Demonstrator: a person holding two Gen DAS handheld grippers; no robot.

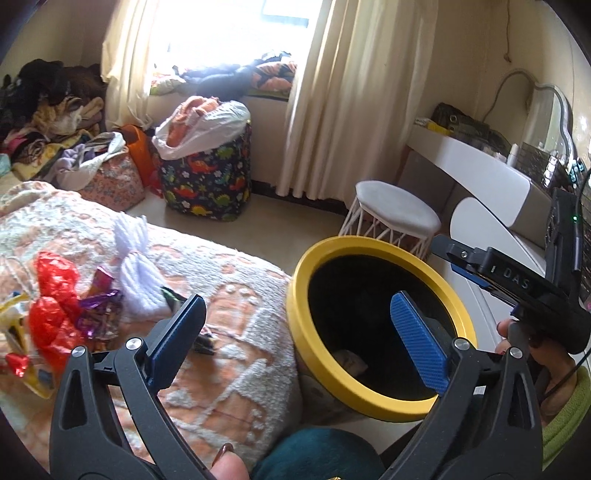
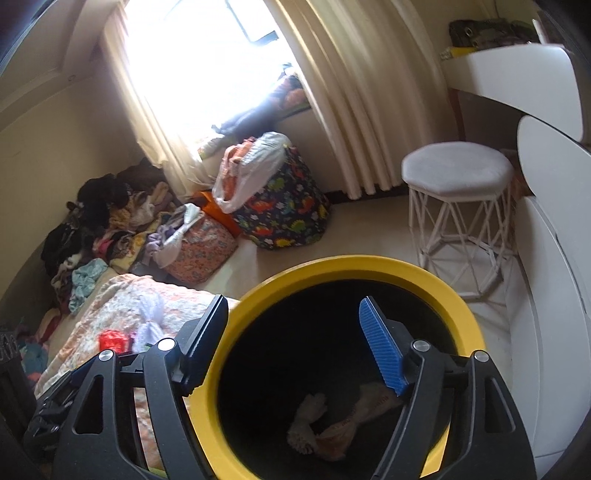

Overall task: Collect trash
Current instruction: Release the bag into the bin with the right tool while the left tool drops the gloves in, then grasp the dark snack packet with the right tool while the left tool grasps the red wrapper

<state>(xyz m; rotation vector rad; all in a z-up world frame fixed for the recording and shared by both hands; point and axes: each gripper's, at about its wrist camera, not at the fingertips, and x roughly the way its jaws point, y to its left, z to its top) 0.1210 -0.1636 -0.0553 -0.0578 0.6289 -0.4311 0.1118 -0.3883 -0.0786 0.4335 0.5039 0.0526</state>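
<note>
A lived-in home bedroom: blanketed bed [image 1: 221, 295], curtained window [image 1: 229, 33], clothes pile [image 2: 110, 221], vanity stool [image 2: 458, 173].

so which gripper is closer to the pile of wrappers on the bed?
Left. The left gripper hangs open over the bed edge, wrapper pile just to its left. The right gripper is open above the yellow-rimmed bin, farther off.
</note>
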